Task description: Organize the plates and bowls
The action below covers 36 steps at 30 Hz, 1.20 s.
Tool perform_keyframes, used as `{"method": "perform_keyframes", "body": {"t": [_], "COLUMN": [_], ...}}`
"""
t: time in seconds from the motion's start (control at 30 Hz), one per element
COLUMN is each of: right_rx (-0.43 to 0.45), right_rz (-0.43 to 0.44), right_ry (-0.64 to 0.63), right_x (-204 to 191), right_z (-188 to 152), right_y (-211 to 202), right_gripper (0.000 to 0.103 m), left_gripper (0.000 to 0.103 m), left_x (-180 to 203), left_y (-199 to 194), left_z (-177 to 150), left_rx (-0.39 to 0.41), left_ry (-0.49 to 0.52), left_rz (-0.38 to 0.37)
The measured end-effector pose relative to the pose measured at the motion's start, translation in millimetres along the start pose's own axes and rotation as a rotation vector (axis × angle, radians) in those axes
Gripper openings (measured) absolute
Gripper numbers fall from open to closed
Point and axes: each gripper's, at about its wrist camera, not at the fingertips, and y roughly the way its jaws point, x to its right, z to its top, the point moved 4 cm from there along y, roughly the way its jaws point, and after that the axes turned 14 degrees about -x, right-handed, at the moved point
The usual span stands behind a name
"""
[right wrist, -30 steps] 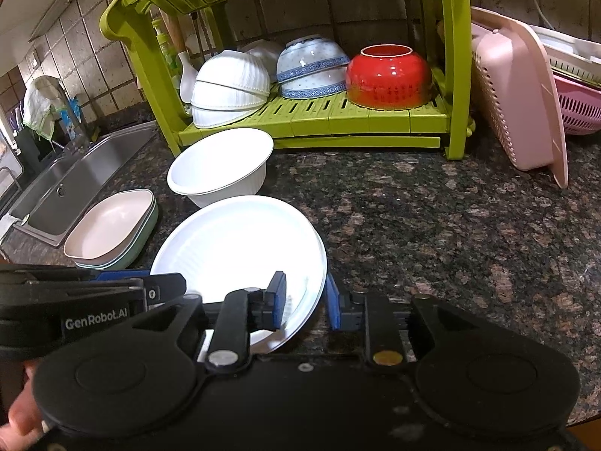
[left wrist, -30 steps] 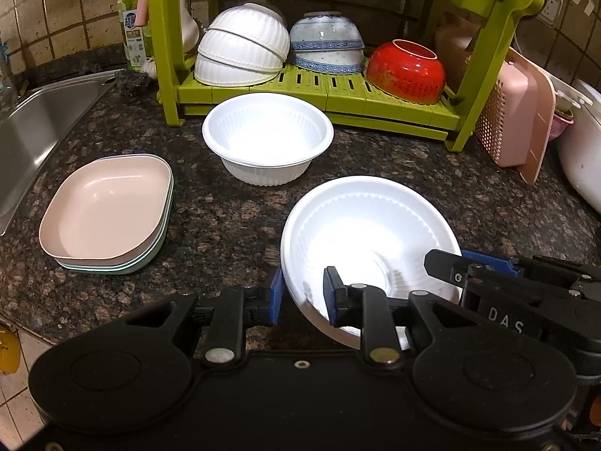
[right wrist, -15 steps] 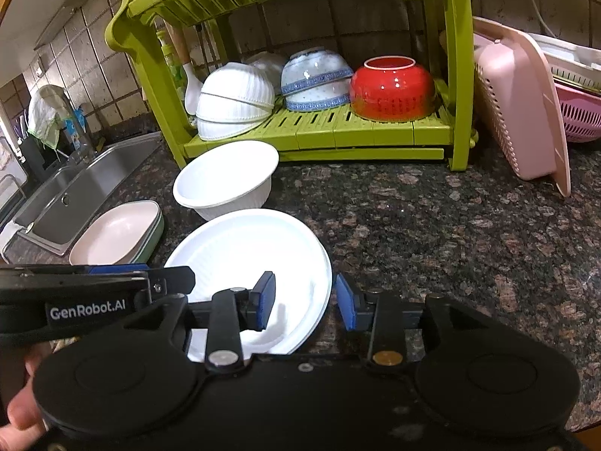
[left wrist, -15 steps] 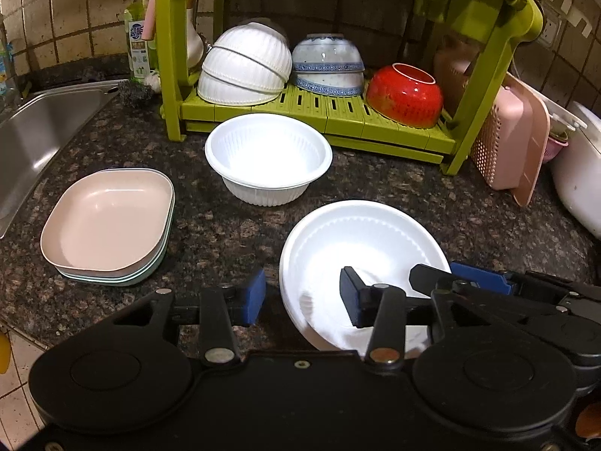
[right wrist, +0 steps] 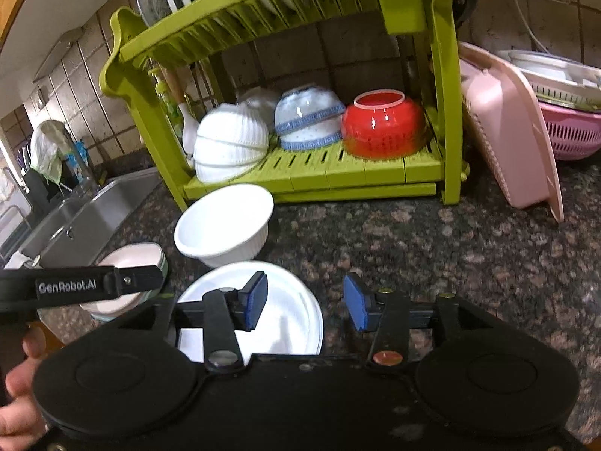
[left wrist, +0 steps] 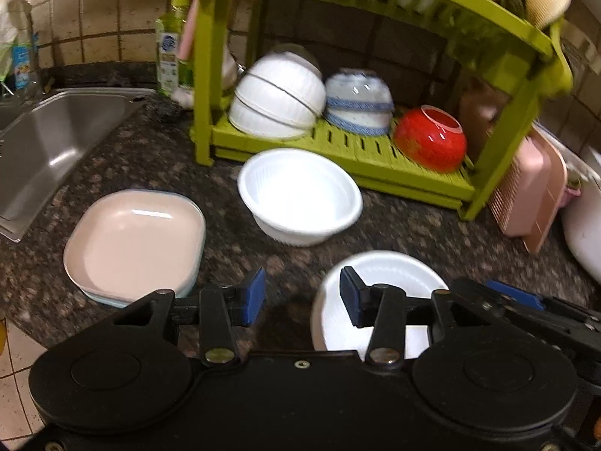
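Speckled granite counter (right wrist: 432, 248), steel sink (left wrist: 56, 143) left, tiled wall (left wrist: 94, 11), seemingly beige

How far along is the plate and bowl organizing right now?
Done: stacked white bowls, a blue-patterned bowl and a red bowl sit upturned on the green rack's lower shelf. In hand: nothing; the left gripper and right gripper are both open. Left on the counter: the white plate, the white ribbed bowl and the pink square dishes.

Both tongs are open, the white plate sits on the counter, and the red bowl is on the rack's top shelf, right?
Not quite: the red bowl sits upside down on the green rack's bottom shelf, as the right wrist view shows. The rest holds.
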Motion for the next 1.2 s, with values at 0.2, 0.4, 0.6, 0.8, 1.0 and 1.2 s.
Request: {"method": "perform_keyframes", "body": {"t": [0.2,0.4,0.6,0.8,1.0,1.2], "right_rx": [-0.018,-0.098,-0.130,-0.173,-0.196,-0.223], "right_rz": [0.061,0.117,0.114,0.103,0.096,0.099], "right_ry": [0.041,0.026,0.031,0.056,0.056,0.036], "right_x": [0.1,-8.5,-17.2,-15.6,-17.2,-23.9], "right_z": [26.5,59.5,84.4,96.9,103.5,106.7], "right_y": [1.1,24.0,55.5,88.5,110.2,124.6], "right_gripper": [0.049,0.049,0.049,0.042,0.039,0.038], "left_gripper": [0.053,0.053,0.053,0.053,0.052,0.052], "left_x": [-11.2,-15.8,-23.3,-23.8,-26.4,-30.2], "left_y": [0.5,14.9,39.2,64.0,80.6,91.0], "left_z": [27.5,60.1,74.4,87.9,96.0,100.5], "left_rx": [0.006,-0.012,-0.041,-0.062,-0.068,-0.075], "left_ry": [-0.053,-0.097,-0.109,-0.074,-0.049,-0.052], "left_rz": [0.014,0.025,0.049,0.080,0.104,0.112]}}
